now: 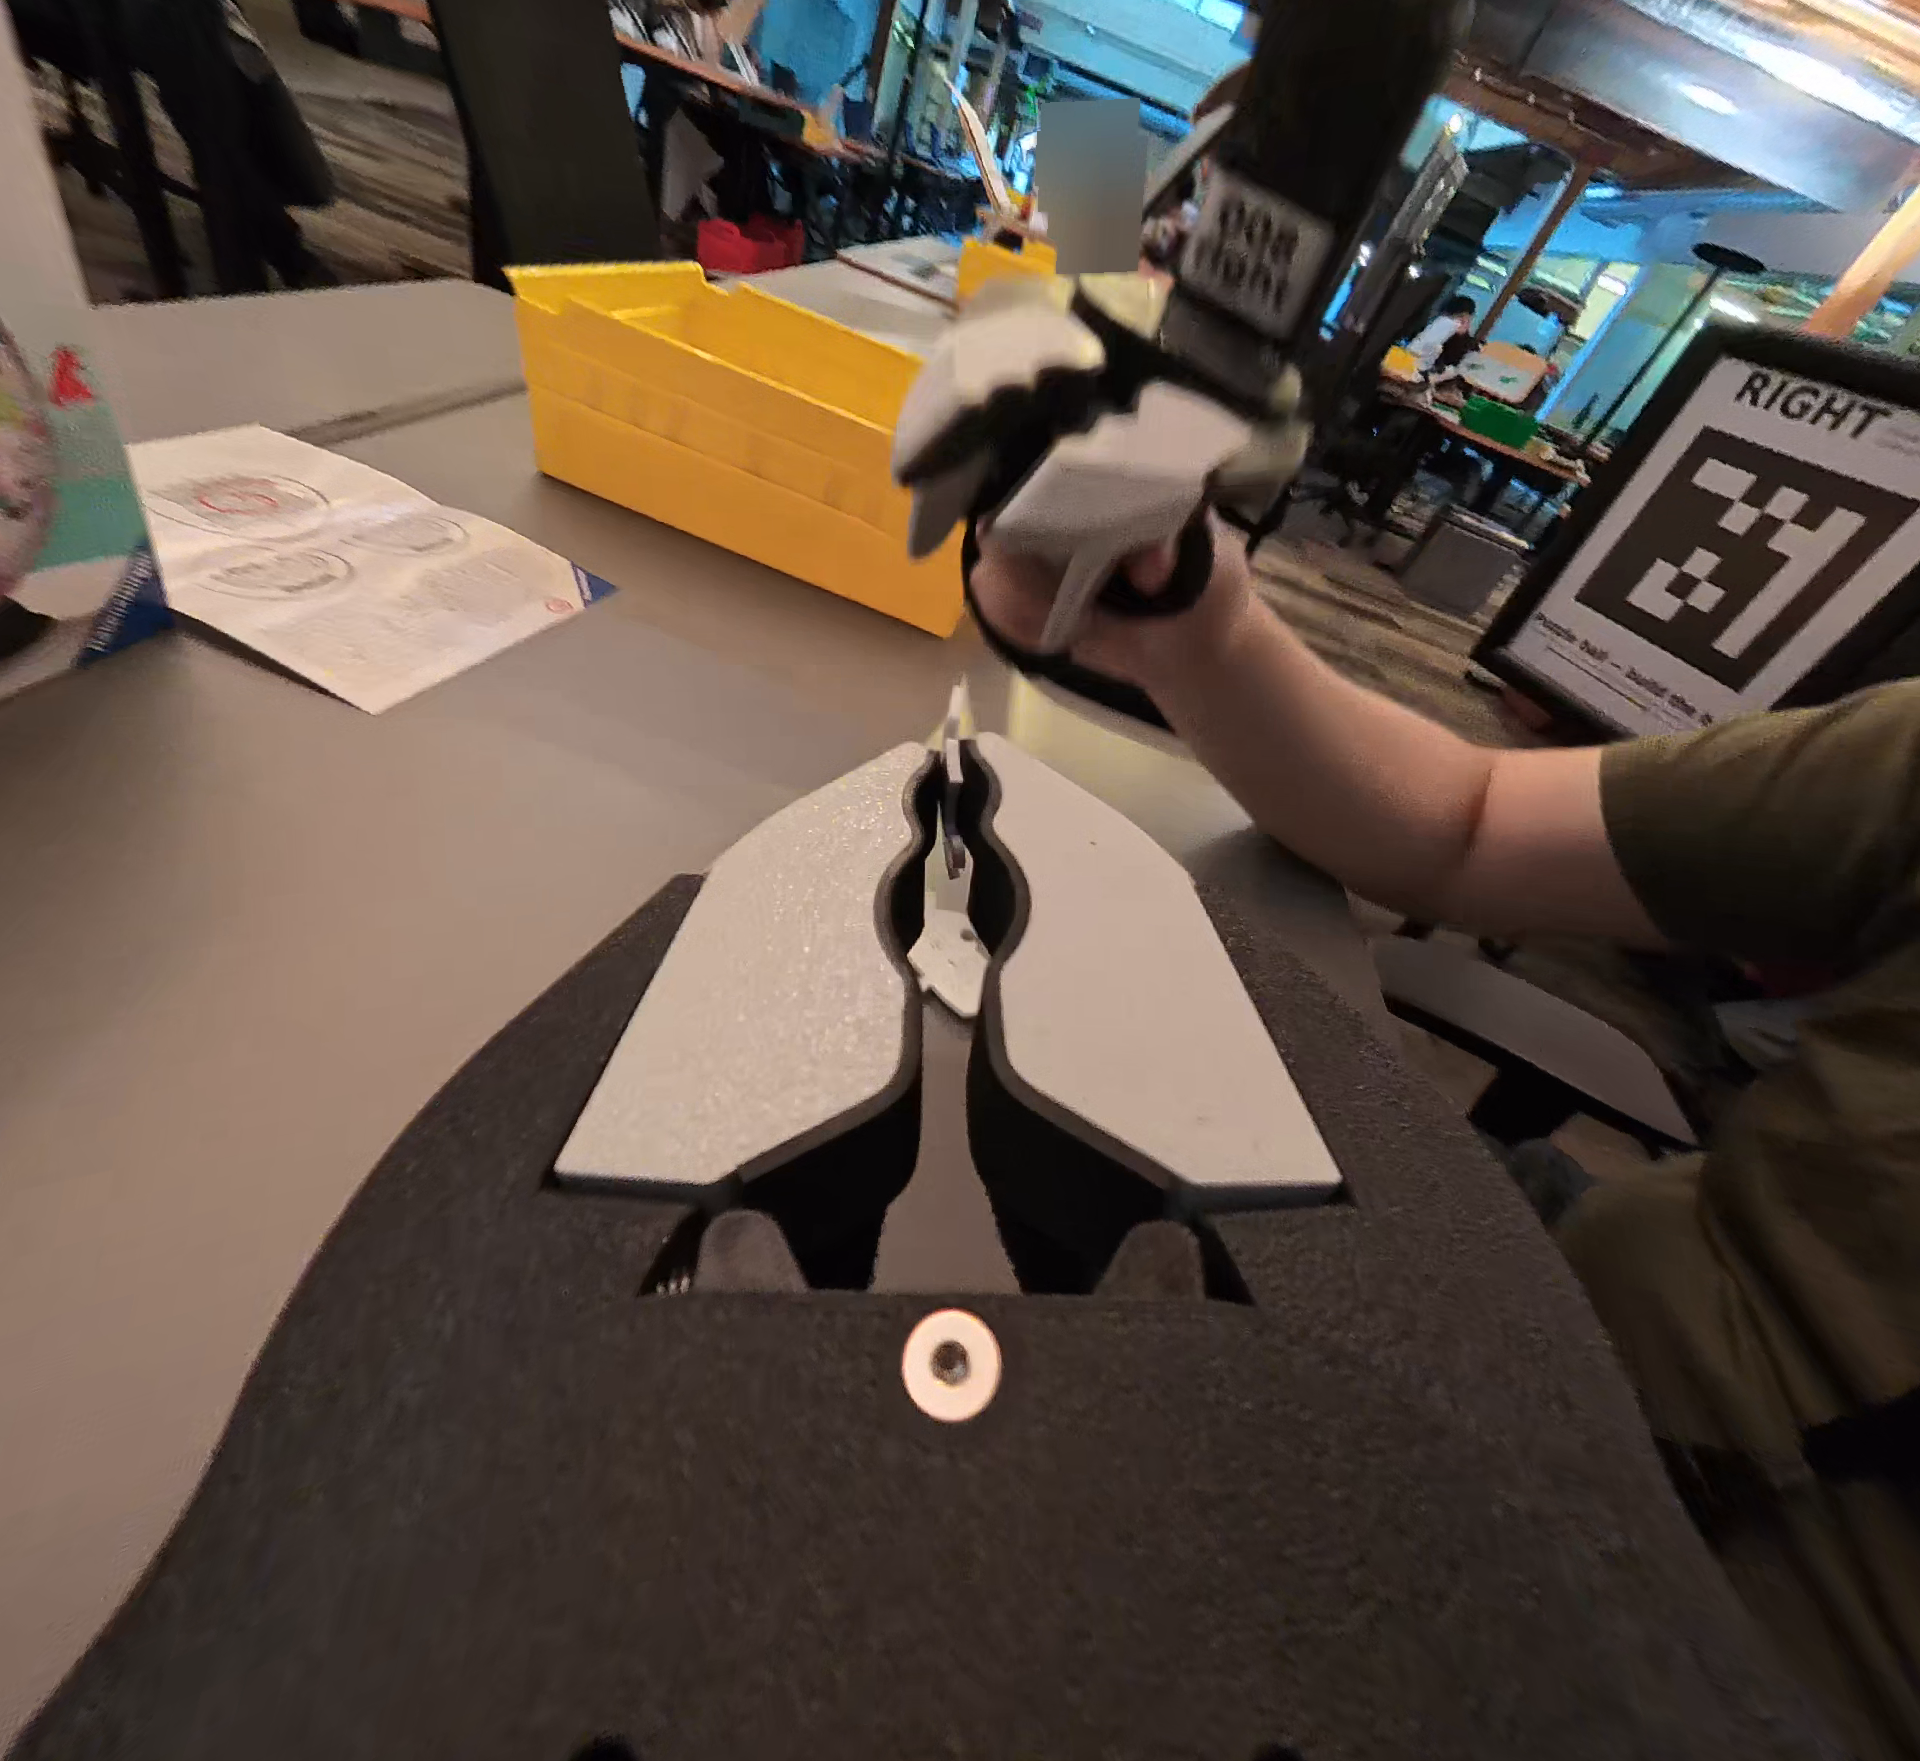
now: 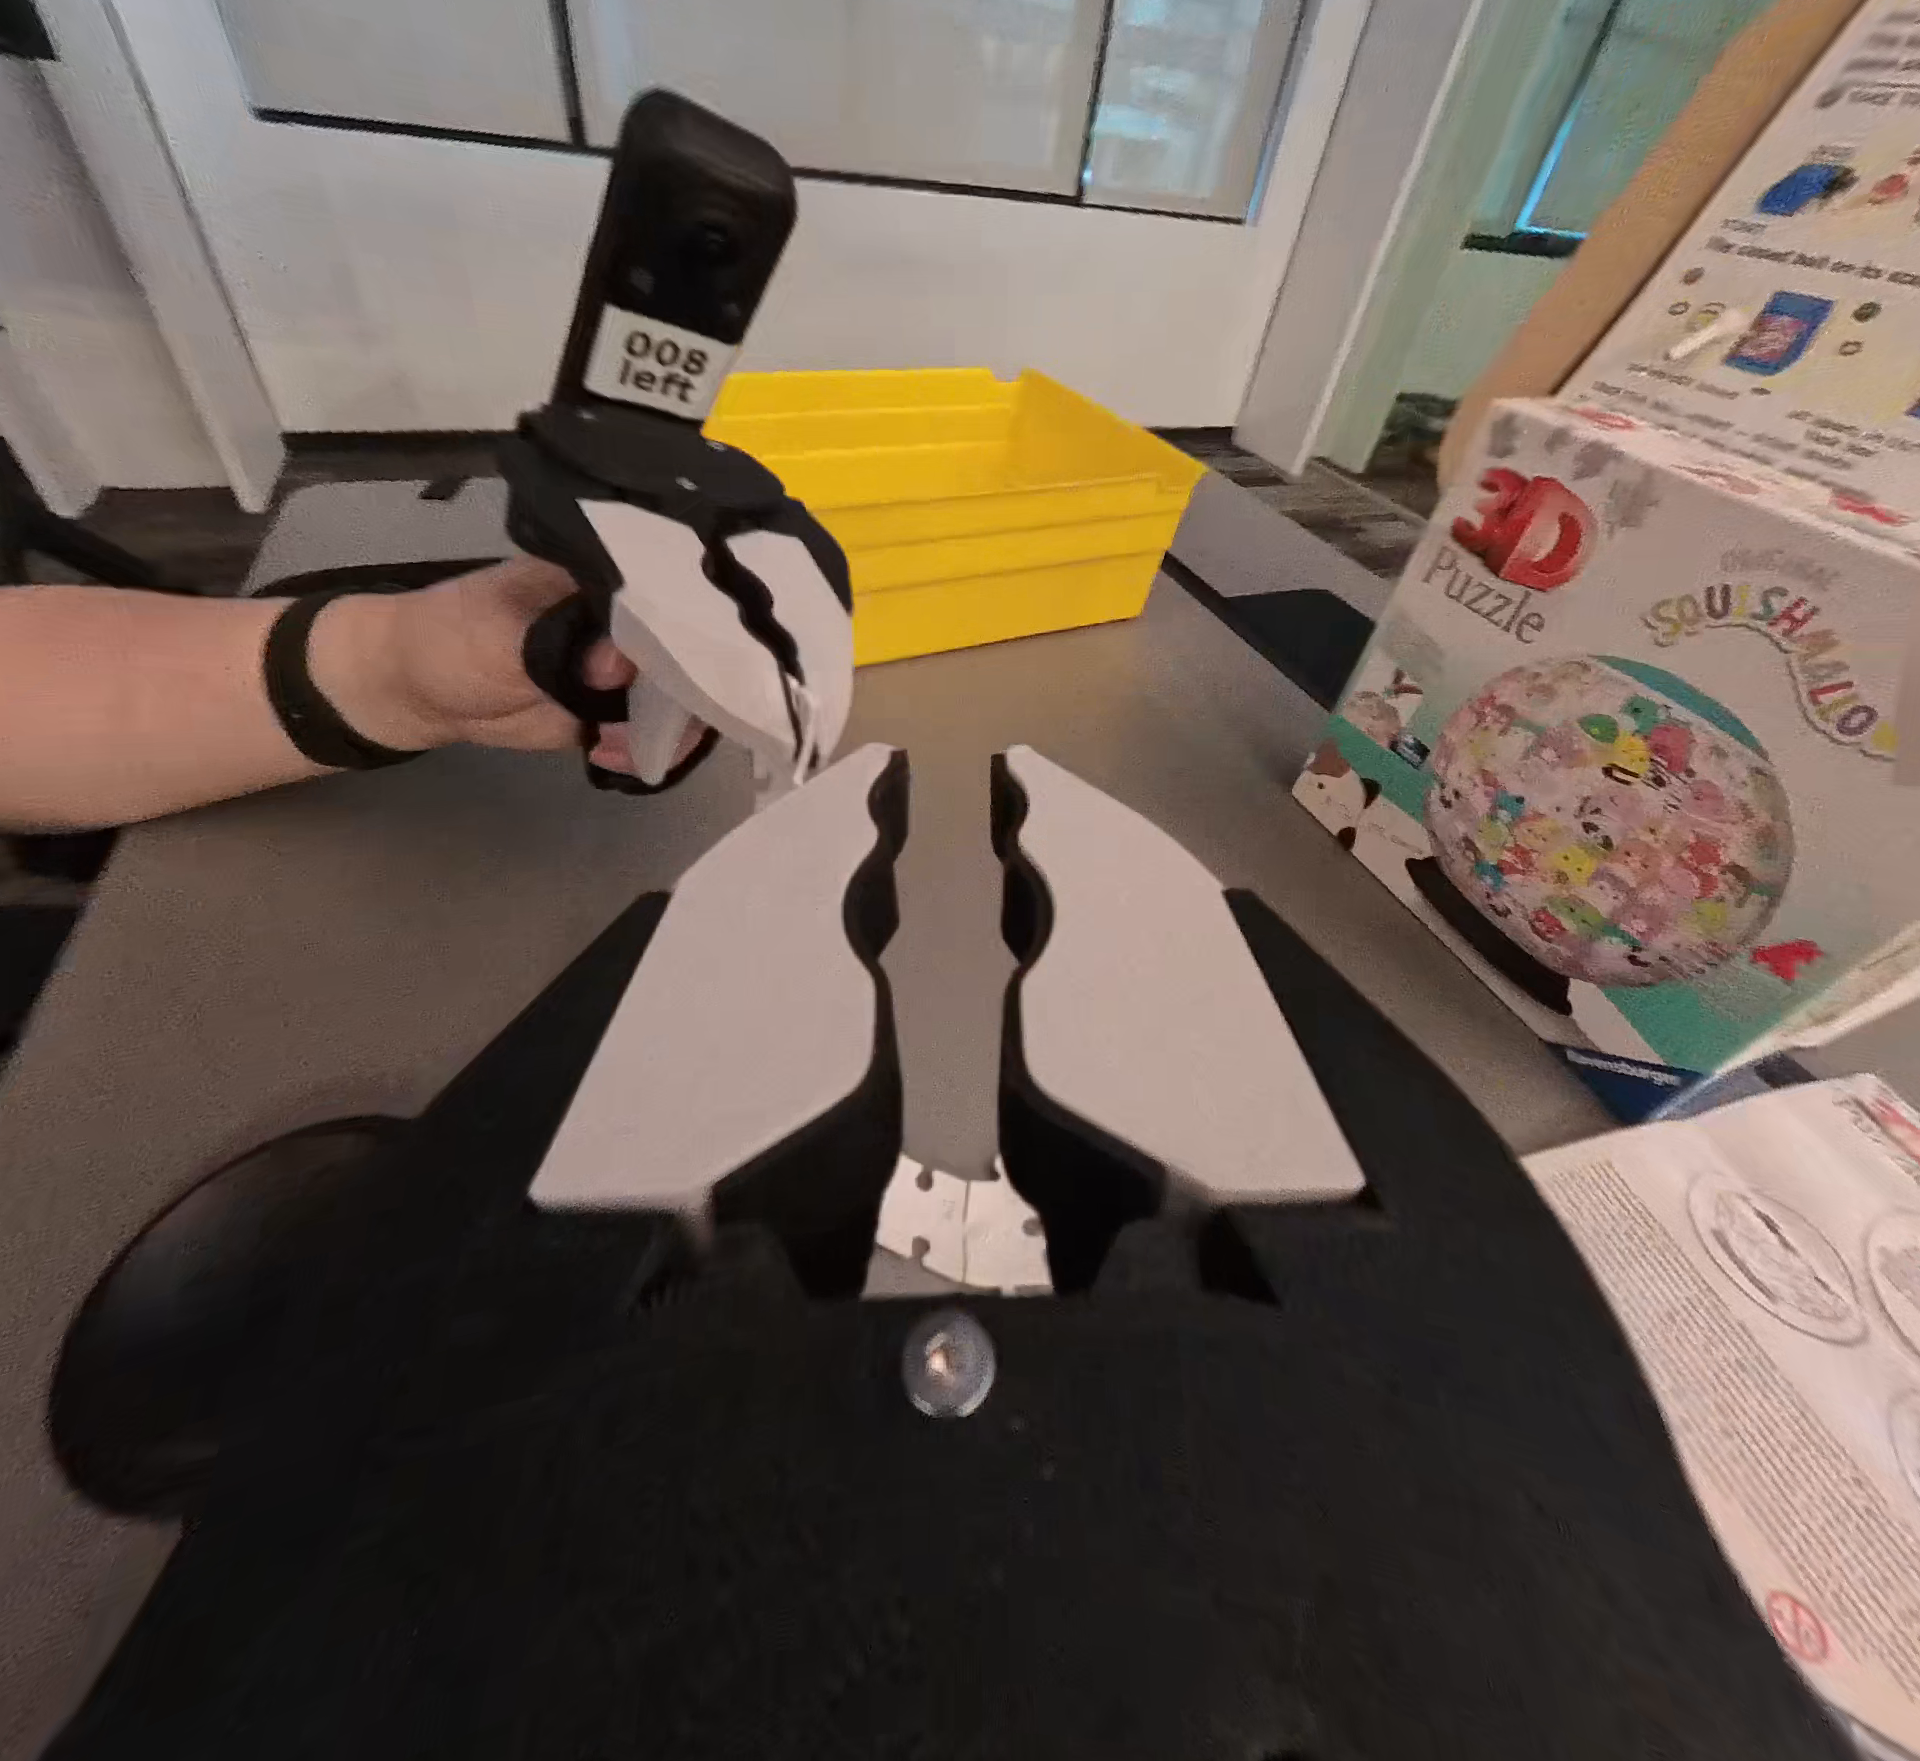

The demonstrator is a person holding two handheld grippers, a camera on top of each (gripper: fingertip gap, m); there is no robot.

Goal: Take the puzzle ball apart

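Left claw pinches a thin white puzzle piece edgewise; right claw gapes empty; only its view shows joined pieces beneath.

The grey worktop carries a yellow bin at its far side, standing empty-looking from here. Along one side edge stands a puzzle box with a printed leaflet spread flat just beside it, nearer the front edge. White puzzle pieces, joined together, lie flat on the surface close to the front.
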